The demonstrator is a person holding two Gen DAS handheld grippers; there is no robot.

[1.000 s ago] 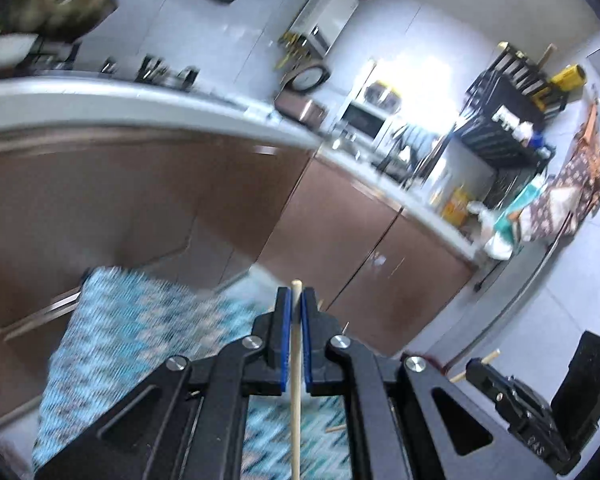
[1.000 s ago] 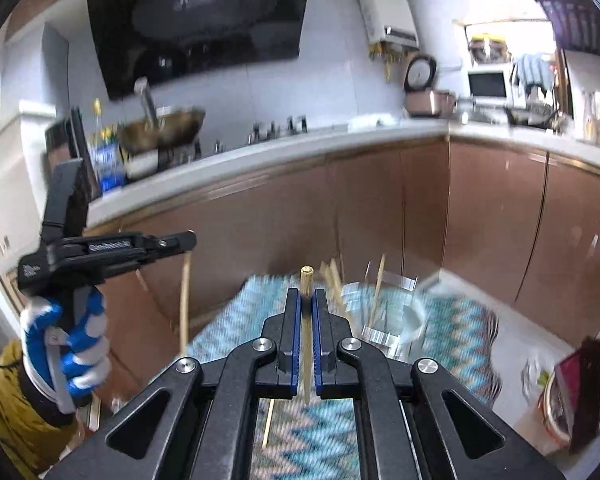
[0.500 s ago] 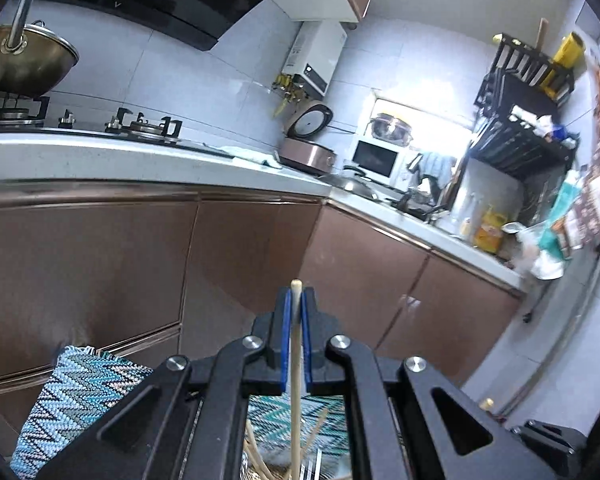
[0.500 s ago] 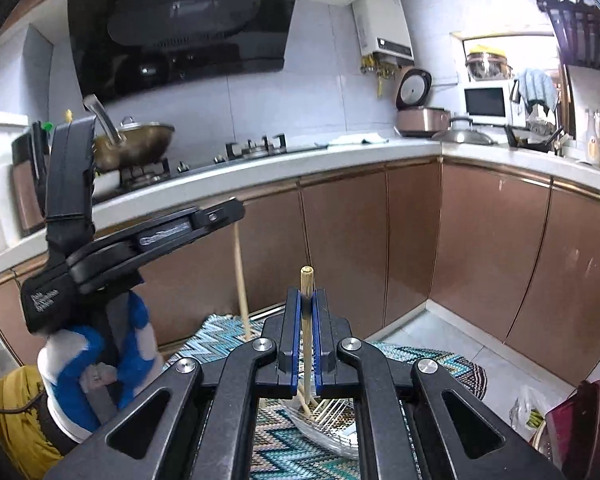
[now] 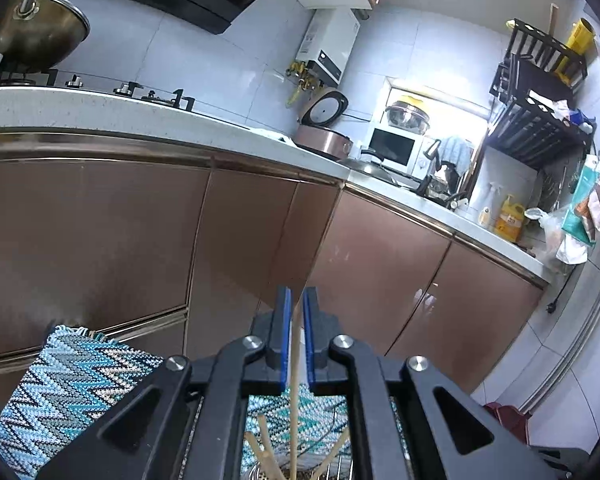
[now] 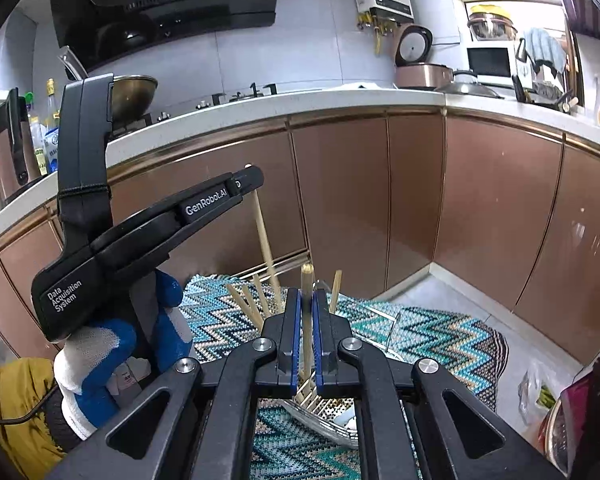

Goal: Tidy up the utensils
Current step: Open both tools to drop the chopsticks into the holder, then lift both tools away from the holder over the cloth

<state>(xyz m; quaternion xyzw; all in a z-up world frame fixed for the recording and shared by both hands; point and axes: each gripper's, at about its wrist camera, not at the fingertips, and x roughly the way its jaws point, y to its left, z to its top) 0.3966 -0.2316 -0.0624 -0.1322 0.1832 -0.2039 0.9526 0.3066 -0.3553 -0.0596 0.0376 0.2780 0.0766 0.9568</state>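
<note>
Right wrist view is showing the right gripper (image 6: pixel 307 320) pinching a wooden chopstick (image 6: pixel 307 312) between its blue pads, jaws pressed nearly together, the stick standing roughly upright with its blunt top poking above the fingertips and its lower end running down towards a metal utensil holder (image 6: pixel 328 420) directly beneath. Other chopsticks (image 6: pixel 252 304) are already leaning in that holder, fanning up and to the left of the held stick. Further left, a gloved hand (image 6: pixel 112 352) is gripping the left gripper (image 6: pixel 248 178), which is clamping a second chopstick (image 6: pixel 265 240) that is slanting down and rightwards into the same cluster. Left wrist view is confirming it: the left gripper's jaws are closed on that thin stick (image 5: pixel 296 344), its long axis running straight down between the pads to the holder's rim (image 5: pixel 260 474), only partly visible at the bottom edge. Both sticks are hanging tip-down over the holder, which is sitting on a zigzag-patterned mat (image 6: pixel 440 336) on the floor before brown cabinets (image 6: pixel 500 208). By this judgement, the coming move is turning on that vertical line: each stick is lying almost plumb above the opening, the right one looking nearer its centre, so a release or short lowering looks sufficient. A stick tilting against those already inside could catch or tip out.
</note>
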